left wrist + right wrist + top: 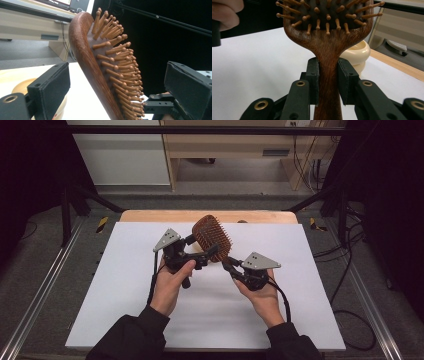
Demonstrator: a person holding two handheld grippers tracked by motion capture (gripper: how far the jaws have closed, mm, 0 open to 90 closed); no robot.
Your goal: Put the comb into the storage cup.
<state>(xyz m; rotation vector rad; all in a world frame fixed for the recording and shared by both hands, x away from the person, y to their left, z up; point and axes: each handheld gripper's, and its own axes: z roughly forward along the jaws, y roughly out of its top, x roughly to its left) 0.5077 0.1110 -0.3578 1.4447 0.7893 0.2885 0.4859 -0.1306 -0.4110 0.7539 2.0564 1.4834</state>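
The dark reddish-brown wooden paddle hairbrush with peg bristles (212, 237) is already lifted off the white-covered counter (125, 305), its handle clamped between the right tool's (228, 264) pads; the left tool (200, 247) stands open around the brush head, pads clear of it, so a second grip looks left to do. A cream round bowl (358, 53) sits behind, mostly hidden, and the handle's end is cut off

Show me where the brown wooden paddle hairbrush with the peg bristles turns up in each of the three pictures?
High view: the brown wooden paddle hairbrush is at centre, raised between both hand-held grippers.
Left gripper view: its head stands on edge between the open jaws, bristles facing right.
Right gripper view: its handle is clamped between the jaws, bristles on top.
Shared landmark: the white table sheet.
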